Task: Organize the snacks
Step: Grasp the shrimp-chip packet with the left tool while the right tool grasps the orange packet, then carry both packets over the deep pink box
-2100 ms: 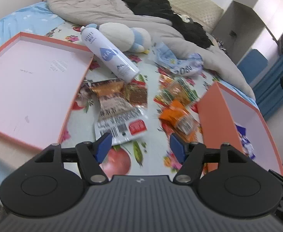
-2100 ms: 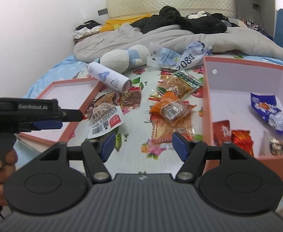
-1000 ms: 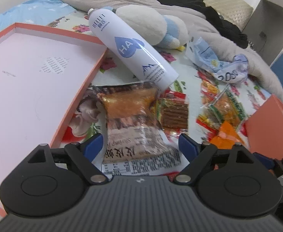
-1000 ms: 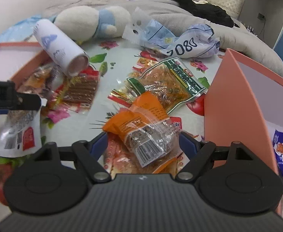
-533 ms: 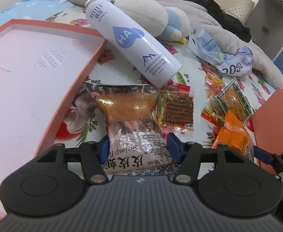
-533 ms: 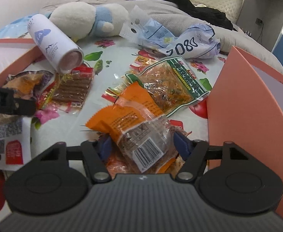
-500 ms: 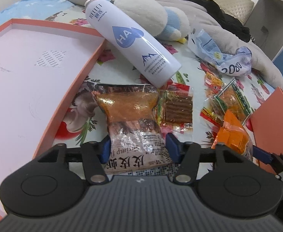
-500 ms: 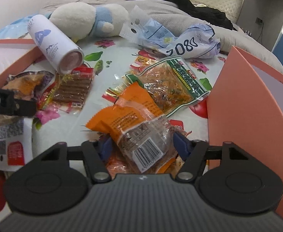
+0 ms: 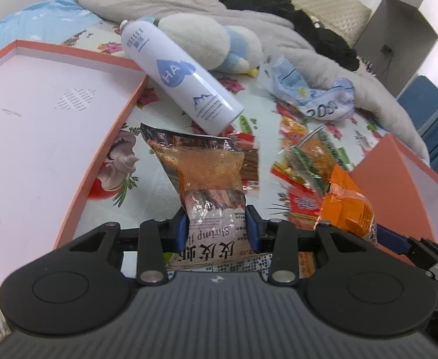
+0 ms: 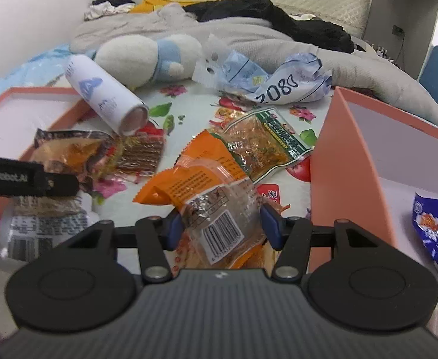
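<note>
A clear shrimp snack pack (image 9: 207,173) with an orange filling stands up between the blue pads of my left gripper (image 9: 217,229). The jaws are closing and the pads squeeze its lower part, which has come off the flowered bedsheet (image 9: 159,191). In the right wrist view my right gripper (image 10: 221,224) is closing too, its pads pressing on both sides of an orange snack pack (image 10: 201,176) with a barcode. This orange pack (image 9: 347,209) also shows at the right of the left wrist view. The shrimp snack pack (image 10: 66,152) appears at the left of the right wrist view.
A white spray can (image 9: 183,80) and a plush toy (image 9: 207,42) lie behind the snacks. A flat pink-lined lid (image 9: 39,125) is at the left. An orange box (image 10: 353,155) at the right holds a blue pack (image 10: 434,227). A green-edged pack (image 10: 269,143), a brown stick pack (image 10: 141,152) and a crumpled bag (image 10: 278,83) lie between.
Both grippers came down over their packs and narrowed their jaws onto them. Each has since risen a little, with the shrimp pack and the orange pack lifted along.
</note>
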`<state>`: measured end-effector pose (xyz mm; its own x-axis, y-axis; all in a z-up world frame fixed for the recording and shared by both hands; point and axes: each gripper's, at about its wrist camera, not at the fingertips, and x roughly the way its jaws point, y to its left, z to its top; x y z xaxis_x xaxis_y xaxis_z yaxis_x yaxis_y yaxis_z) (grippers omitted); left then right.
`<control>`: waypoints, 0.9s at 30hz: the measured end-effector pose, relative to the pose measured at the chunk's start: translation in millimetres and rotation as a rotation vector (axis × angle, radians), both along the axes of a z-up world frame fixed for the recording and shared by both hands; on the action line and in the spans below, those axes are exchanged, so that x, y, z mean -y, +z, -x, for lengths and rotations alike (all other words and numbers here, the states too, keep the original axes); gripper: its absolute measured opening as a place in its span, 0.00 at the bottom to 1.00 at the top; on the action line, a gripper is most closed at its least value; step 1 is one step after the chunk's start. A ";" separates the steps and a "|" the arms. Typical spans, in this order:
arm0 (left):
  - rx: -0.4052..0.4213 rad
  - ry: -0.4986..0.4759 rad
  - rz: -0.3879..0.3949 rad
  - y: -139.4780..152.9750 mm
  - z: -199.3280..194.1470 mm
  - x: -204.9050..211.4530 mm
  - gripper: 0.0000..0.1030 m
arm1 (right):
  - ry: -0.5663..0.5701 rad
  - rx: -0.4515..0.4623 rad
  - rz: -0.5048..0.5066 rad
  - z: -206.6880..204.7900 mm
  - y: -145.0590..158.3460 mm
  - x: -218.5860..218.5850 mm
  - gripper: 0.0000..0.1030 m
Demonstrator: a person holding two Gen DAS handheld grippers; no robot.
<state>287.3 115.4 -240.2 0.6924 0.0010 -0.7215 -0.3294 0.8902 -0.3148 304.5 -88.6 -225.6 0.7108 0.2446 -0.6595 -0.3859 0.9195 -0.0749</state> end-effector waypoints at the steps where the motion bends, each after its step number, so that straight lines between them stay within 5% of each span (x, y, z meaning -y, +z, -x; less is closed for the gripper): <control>1: 0.006 -0.006 0.001 5.0 4.7 2.2 0.42 | 0.001 0.003 -0.006 5.1 4.2 1.2 0.55; 18: 0.097 -0.095 0.019 100.7 102.7 52.5 0.42 | -0.063 0.009 -0.156 103.0 90.5 57.1 0.55; 27: 0.122 -0.190 0.013 127.1 140.0 88.3 0.42 | -0.100 0.019 -0.218 146.1 119.2 90.6 0.55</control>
<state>147.3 27.2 -113.2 0.7614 -0.1460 -0.6316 -0.1153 0.9283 -0.3535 158.4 -179.3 -106.5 0.7504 0.3072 -0.5852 -0.2924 0.9484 0.1229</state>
